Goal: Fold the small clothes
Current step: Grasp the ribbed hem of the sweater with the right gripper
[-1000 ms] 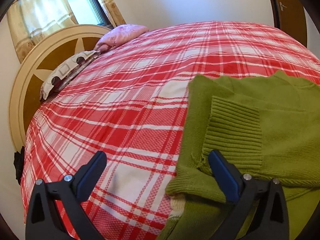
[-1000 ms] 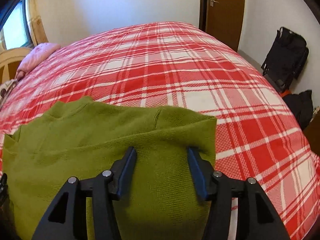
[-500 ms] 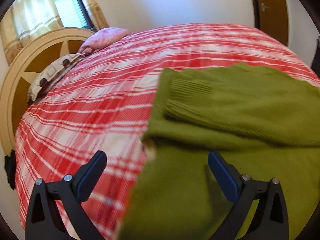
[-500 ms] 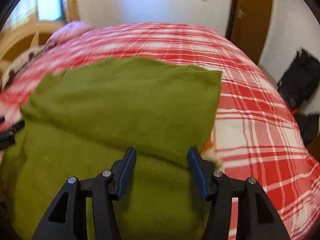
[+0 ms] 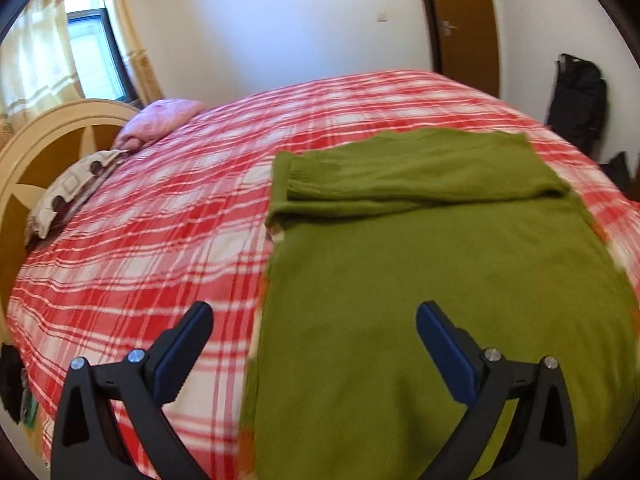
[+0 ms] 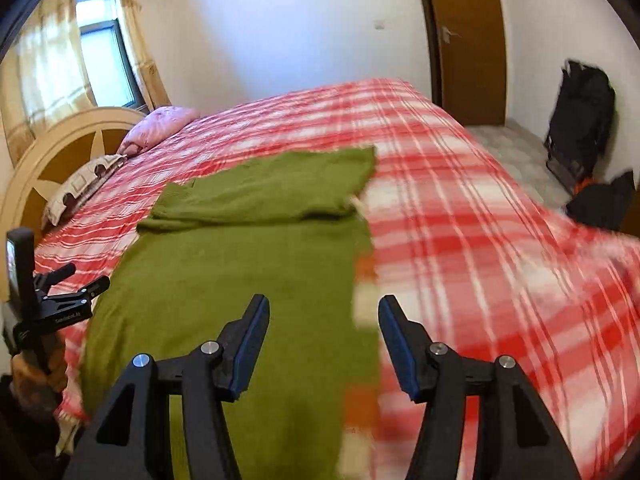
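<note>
Green sweater (image 5: 440, 280) lies half-folded on the plaid bed (image 5: 160, 240); left gripper (image 5: 314, 344) and right gripper (image 6: 322, 344) both hover spread, right just widening, empty.

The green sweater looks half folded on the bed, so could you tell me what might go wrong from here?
1. The folded-over top part of the green sweater lies loose; grabbing the near hem carelessly could drag it askew.
2. The sweater's side edges look uneven, so the next fold may come out crooked.
3. Both the left gripper and the right gripper are open and empty, above the cloth. A pinch might catch the red checked bedspread too.
</note>
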Available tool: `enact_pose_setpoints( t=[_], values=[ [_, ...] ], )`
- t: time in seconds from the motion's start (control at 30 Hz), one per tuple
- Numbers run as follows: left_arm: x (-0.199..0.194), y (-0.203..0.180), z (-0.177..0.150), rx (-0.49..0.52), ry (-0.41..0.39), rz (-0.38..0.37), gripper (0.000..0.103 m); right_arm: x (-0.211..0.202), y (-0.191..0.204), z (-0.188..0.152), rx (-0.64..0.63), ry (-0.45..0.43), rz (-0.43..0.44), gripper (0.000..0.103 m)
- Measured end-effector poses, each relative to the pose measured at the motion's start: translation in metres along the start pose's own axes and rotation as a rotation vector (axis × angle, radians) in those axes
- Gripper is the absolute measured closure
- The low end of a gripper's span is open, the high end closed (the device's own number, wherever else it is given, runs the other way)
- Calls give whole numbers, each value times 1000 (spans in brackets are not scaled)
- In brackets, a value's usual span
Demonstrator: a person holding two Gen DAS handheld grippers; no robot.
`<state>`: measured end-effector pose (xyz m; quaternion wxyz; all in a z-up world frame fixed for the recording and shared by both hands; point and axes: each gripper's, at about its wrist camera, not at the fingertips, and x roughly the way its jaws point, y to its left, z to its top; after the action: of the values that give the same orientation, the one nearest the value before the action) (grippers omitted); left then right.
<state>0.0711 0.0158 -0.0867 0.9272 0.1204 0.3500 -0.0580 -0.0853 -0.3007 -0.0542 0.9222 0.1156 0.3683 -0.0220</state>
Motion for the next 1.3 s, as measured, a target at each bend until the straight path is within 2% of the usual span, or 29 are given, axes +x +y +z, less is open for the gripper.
enact_pose_setpoints(
  t=[0.1, 0.2, 0.27, 0.4, 0.63, 0.73, 0.77, 1.0, 1.07, 1.13, 1.2, 1.3],
  values=[
    [-18, 15, -24, 10, 1, -59, 0, -15, -24, -27, 89, 83, 21, 43],
    [-26, 24, -48, -1, 43, -124, 0, -12, -34, -53, 131, 171, 87, 43],
    [-31, 27, -61, -14, 67, -152, 0, -4, -27, -63, 102, 234, 95, 43],
    [-43, 35, -86, -52, 106, -207, 0, 6, -15, -77, 36, 297, 85, 43],
    [-48, 42, -122, -84, 159, -261, 0, 25, -7, -99, 48, 379, 153, 43],
    [-39, 46, -128, -139, 191, -309, 5, 28, -10, -112, 75, 412, 168, 43],
    [-37, 46, -129, -150, 200, -317, 10, 28, -9, -115, 79, 418, 171, 43],
    [-38, 46, -136, -180, 197, -371, 12, 36, 1, -121, 63, 429, 202, 44],
    [-38, 46, -138, -191, 198, -393, 19, 39, 3, -126, 59, 448, 210, 54],
    [-39, 45, -140, -189, 206, -404, 27, 43, 5, -130, 63, 462, 235, 79],
    [-40, 46, -141, -190, 210, -409, 42, 45, 12, -132, 45, 463, 239, 84],
    [-37, 53, -143, -225, 231, -421, 60, 46, 18, -132, 19, 458, 230, 84]
  ],
)
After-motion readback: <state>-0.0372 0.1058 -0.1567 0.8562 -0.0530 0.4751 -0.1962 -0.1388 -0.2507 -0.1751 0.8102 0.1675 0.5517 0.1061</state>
